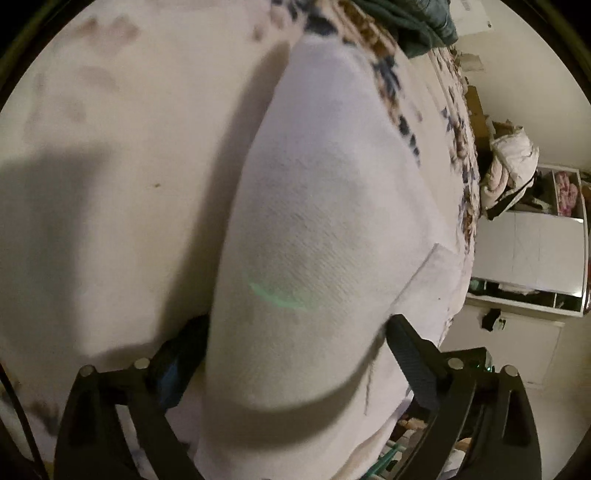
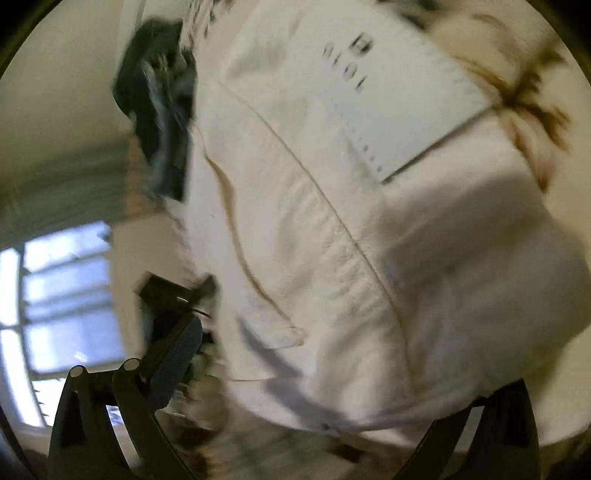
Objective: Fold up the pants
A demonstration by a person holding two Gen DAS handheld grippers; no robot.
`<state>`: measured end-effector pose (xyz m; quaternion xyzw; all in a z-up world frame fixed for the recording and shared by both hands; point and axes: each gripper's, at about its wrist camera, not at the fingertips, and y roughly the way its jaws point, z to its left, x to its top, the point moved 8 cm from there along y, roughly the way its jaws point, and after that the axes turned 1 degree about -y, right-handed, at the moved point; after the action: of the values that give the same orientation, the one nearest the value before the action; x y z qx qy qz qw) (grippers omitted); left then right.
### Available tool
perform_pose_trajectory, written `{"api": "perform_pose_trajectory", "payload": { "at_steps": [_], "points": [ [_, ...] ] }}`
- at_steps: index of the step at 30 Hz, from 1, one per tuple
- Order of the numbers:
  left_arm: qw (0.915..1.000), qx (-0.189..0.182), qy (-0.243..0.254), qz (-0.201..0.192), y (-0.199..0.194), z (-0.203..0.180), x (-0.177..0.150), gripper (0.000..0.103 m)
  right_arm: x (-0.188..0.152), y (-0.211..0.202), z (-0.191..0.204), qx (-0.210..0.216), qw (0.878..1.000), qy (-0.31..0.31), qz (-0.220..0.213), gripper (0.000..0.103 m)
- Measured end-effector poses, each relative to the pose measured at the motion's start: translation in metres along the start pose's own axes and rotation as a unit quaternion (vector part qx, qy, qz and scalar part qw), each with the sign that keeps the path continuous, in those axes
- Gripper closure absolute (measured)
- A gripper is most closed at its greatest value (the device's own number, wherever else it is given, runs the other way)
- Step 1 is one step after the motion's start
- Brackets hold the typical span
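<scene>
The white pants (image 1: 317,192) lie in a long folded strip on the pale bed cover (image 1: 122,177). My left gripper (image 1: 299,323) is open, and the near end of the strip bulges between its dark fingers (image 1: 410,350) without being pinched. In the right wrist view the pants (image 2: 332,236) show a long seam, a pocket flap and a white printed label (image 2: 380,92). My right gripper (image 2: 351,365) is open too. Its left finger (image 2: 177,354) stands clear of the cloth, while the cloth hides its right fingertip. This view is blurred.
A patterned blanket (image 1: 454,122) runs along the bed's right edge, with dark green clothing (image 1: 406,26) at its far end. White cabinets (image 1: 528,254) and a pile of bedding (image 1: 513,158) stand beyond. Dark clothes (image 2: 162,110) and a window (image 2: 62,302) show to the right gripper's left.
</scene>
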<state>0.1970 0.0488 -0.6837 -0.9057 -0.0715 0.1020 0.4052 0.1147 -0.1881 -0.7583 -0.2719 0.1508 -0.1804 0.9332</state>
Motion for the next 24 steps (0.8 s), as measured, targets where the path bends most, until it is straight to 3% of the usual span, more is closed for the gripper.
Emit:
{"api": "perform_pose_trajectory", "payload": {
  "at_steps": [5, 6, 7, 8, 9, 12, 20, 24],
  "points": [
    [0.9998, -0.008, 0.015, 0.012, -0.008, 0.004, -0.002, 0.001, 0.002, 0.009, -0.006, 0.008, 1.000, 0.015, -0.004, 0.002],
    [0.9998, -0.012, 0.016, 0.006, -0.009, 0.002, -0.003, 0.004, 0.001, 0.009, -0.004, 0.002, 1.000, 0.013, -0.014, 0.009],
    [0.9997, -0.016, 0.020, -0.001, -0.012, 0.000, -0.003, 0.012, -0.001, 0.008, -0.004, -0.017, 1.000, 0.008, -0.021, 0.024],
    [0.9993, -0.019, 0.030, -0.007, -0.016, -0.003, -0.005, 0.032, -0.003, 0.008, -0.002, -0.037, 0.999, 0.000, -0.026, 0.035],
    [0.9989, -0.012, 0.044, -0.013, -0.021, -0.006, -0.007, 0.042, -0.007, 0.006, 0.001, -0.047, 0.998, -0.008, -0.030, 0.052],
    [0.9979, -0.012, 0.060, -0.022, -0.031, -0.015, -0.013, 0.066, -0.018, -0.002, 0.017, -0.066, 0.996, -0.028, -0.044, 0.064],
    [0.9946, -0.037, 0.091, -0.034, -0.090, -0.059, -0.026, 0.070, -0.049, -0.039, 0.089, -0.086, 0.991, -0.064, -0.077, 0.068],
    [0.9919, -0.056, 0.105, -0.043, -0.126, -0.086, -0.007, 0.070, -0.048, -0.063, 0.143, -0.086, 0.988, -0.088, -0.098, 0.068]
  ]
}}
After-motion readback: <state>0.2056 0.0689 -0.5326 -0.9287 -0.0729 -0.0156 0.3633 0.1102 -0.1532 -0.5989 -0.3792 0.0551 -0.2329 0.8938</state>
